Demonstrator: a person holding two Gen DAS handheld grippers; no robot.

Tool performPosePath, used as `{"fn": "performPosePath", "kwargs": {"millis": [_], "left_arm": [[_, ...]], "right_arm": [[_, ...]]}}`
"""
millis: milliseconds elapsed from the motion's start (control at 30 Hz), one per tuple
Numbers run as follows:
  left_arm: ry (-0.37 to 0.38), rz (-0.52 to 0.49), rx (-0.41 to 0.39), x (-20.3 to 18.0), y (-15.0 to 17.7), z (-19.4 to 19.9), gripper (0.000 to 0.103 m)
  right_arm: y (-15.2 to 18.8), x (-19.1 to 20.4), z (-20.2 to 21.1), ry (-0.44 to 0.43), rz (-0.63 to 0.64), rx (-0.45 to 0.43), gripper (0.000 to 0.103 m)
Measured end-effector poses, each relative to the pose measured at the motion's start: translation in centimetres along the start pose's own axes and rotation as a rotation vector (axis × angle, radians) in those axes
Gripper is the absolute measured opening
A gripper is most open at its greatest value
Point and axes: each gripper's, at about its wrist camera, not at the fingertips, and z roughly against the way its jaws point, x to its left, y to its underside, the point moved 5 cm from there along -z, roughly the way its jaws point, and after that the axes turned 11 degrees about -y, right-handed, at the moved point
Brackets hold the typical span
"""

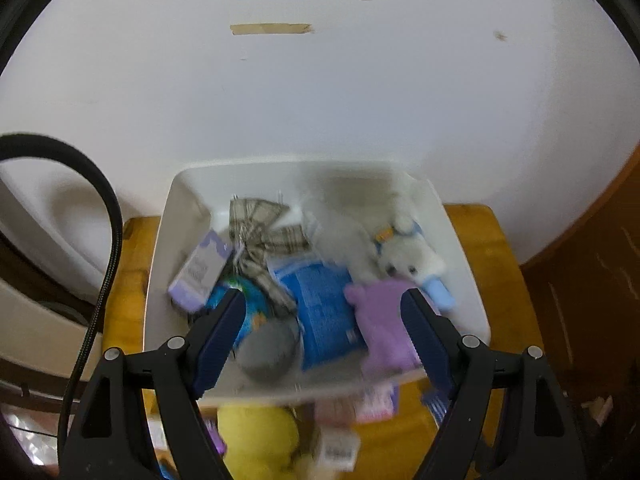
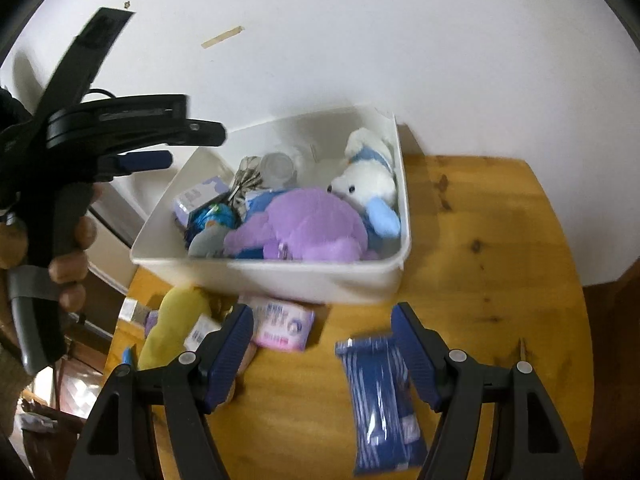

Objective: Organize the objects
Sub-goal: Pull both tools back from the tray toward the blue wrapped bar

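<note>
Packet [image 2: 380, 400], blue and crinkly, lies flat on the wooden table [image 2: 500, 260] just beside the right gripper [image 2: 322, 344], jaws apart, holding nothing; light, slippery film, so pinch across its narrow middle; left gripper [image 1: 323, 334] hangs wide and empty over the white bin [image 1: 160, 248]; soft purple plush [image 2: 312, 224] piled inside.

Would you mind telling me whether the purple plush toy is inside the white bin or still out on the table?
Inside. The purple plush toy lies within the white bin, beside the white plush dog, on top of other items.
</note>
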Motion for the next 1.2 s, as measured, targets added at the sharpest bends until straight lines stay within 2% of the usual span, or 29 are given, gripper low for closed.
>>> {"fn": "performPosePath", "kwargs": {"millis": [300,667,733,900,1200], "left_arm": [[0.09,-0.025,-0.026,-0.2,3.6,7.3,0.083],[0.155,-0.014,-0.138,0.5,6.3,16.0,0.083],[0.16,-0.007,-0.153,0.8,7.0,17.4,0.083],[0.138,0.014,-0.159,1.8,8.9,18.6,0.083],[0.099,0.069,-0.118,3.3,13.1,17.0,0.083]], "right_arm": [[1.5,2.6,6.1,0.002,0.033,-0.092,0.072],[1.9,7.6,13.6,0.011,0.129,-0.219,0.073],[2.2,8.3,14.7,0.014,0.145,-0.239,0.076],[3.2,9.3,17.4,0.031,0.181,-0.289,0.077],[4.2,8.5,19.2,0.059,0.182,-0.309,0.077]]}}
